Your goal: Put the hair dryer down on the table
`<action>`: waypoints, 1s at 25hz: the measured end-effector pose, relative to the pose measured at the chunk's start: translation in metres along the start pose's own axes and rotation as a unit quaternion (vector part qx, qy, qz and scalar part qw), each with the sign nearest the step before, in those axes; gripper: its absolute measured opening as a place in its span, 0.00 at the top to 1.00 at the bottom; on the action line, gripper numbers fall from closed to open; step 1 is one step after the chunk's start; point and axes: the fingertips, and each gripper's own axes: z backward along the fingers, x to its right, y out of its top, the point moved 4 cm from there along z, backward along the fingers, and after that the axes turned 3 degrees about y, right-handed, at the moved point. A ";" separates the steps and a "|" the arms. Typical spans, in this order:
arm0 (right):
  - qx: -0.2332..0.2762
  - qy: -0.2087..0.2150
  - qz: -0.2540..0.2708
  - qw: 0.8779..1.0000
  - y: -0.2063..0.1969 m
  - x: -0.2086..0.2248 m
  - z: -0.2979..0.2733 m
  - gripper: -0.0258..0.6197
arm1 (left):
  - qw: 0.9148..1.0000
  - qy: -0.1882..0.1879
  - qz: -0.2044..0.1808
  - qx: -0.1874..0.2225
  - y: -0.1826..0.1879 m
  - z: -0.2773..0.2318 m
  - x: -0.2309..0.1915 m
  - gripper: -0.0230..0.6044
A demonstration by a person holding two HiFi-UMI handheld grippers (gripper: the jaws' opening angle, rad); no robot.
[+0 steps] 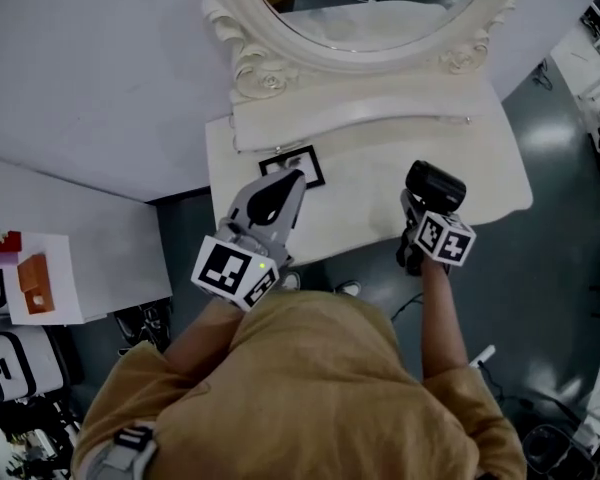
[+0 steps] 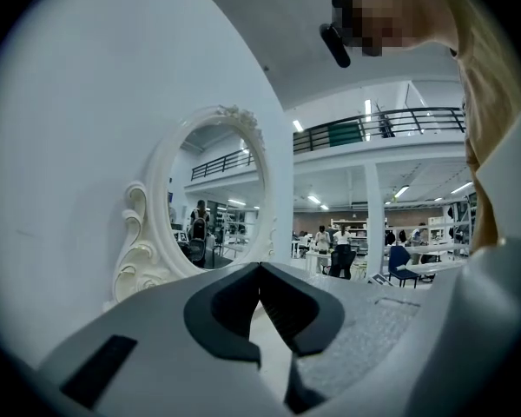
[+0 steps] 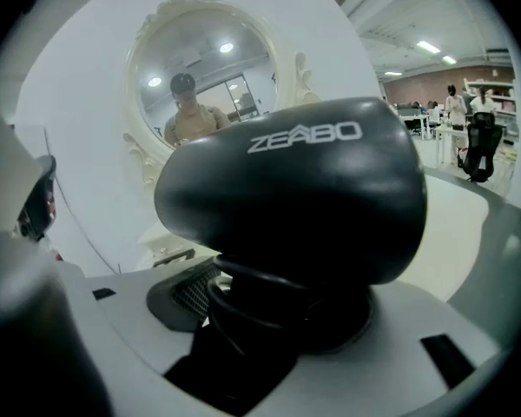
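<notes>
The right claw (image 1: 418, 214) is gripping the hair dryer (image 1: 436, 184) by its handle, w/ the black barrel riding above the jaws, and is holding it over the near right part of the white desk (image 1: 360, 200). That's prob. b/c a low grip on the handle is leaving the barrel free to meet the top first. By my reading the dryer isn't resting yet. The head view is looking from above, though, so whether there's a gap under it can't be told. The left claw (image 1: 291, 182) is sitting closed and empty, tips together, pointing over the desk's near left part just beside a black-framed marker card (image 1: 293, 165). It's prob. idling clear of the drop spot, since the set-down is needing one hand only. The views are giving diff. info. The head view is giving the layout: both claws well apart, the oval mirror (image 1: 280, 43) at the far edge, bare desk around the dryer. But it's hiding the grip itself. The right gripper view is showing exactly that: the handle wedged between the jaws, the cord (image 3: 210, 307) looping round it, brand lettering on the barrel. The left gripper view is showing its pads meeting w/ nothing between them, plus the hall beyond the mirror, which the head view isn't catching.
</notes>
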 end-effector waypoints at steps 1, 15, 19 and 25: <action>-0.007 -0.007 0.004 1.000 -0.003 0.004 -0.006 0.54 | 1.000 0.006 -0.001 -0.001 0.001 0.001 -0.003 0.96; -0.100 -0.030 -0.066 0.992 -0.028 0.039 -0.061 0.54 | 0.998 0.057 -0.005 -0.014 0.000 0.021 -0.017 0.96; -0.109 -0.046 -0.060 0.991 -0.028 0.046 -0.070 0.54 | 0.998 0.068 -0.005 -0.017 0.000 0.027 -0.019 0.96; -0.138 -0.079 -0.026 0.987 -0.027 0.054 -0.085 0.54 | 0.996 0.081 -0.004 -0.021 -0.003 0.030 -0.021 0.96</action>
